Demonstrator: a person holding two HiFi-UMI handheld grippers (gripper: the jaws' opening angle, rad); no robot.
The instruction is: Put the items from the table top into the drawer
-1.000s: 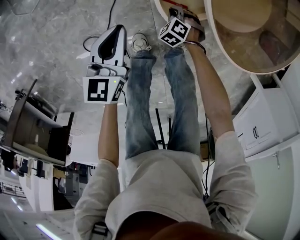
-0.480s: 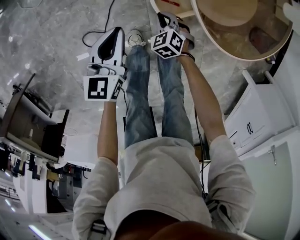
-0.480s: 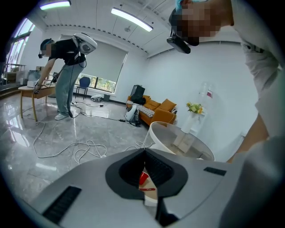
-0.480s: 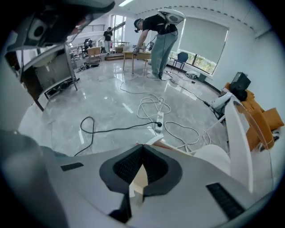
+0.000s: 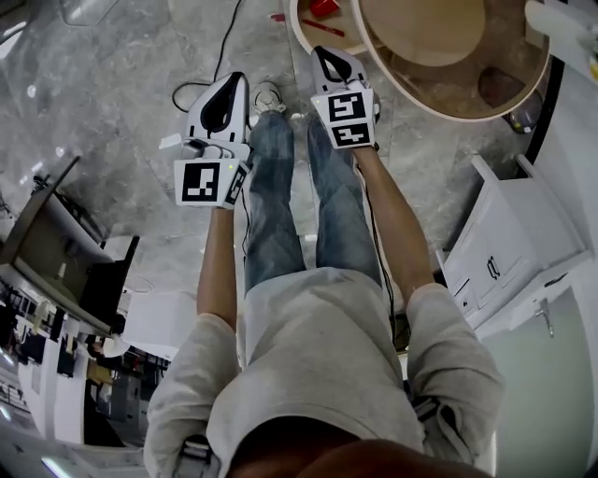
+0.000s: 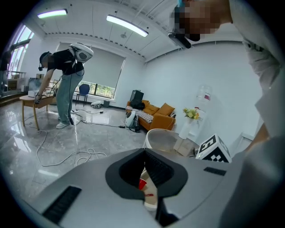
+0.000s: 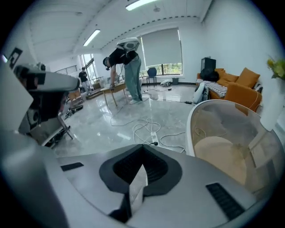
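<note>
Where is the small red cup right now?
Head view, top edge: the small red cup sits inside the left rim of the round white-rimmed table, just beyond the right gripper, beside a thin red stick.

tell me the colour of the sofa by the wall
Orange; the cushioned sofa shows best in the right gripper view.

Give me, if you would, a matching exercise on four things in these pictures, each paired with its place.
Things:
1. small red cup
2. white cabinet
3. orange fabric sofa
4. white sneaker

Places:
A. by the far wall, left gripper view
B. at the end of a blue jeans leg
C. on the round white-rimmed table
D. to the person's right, head view

Pairs: 1-C, 2-D, 3-A, 4-B.
</note>
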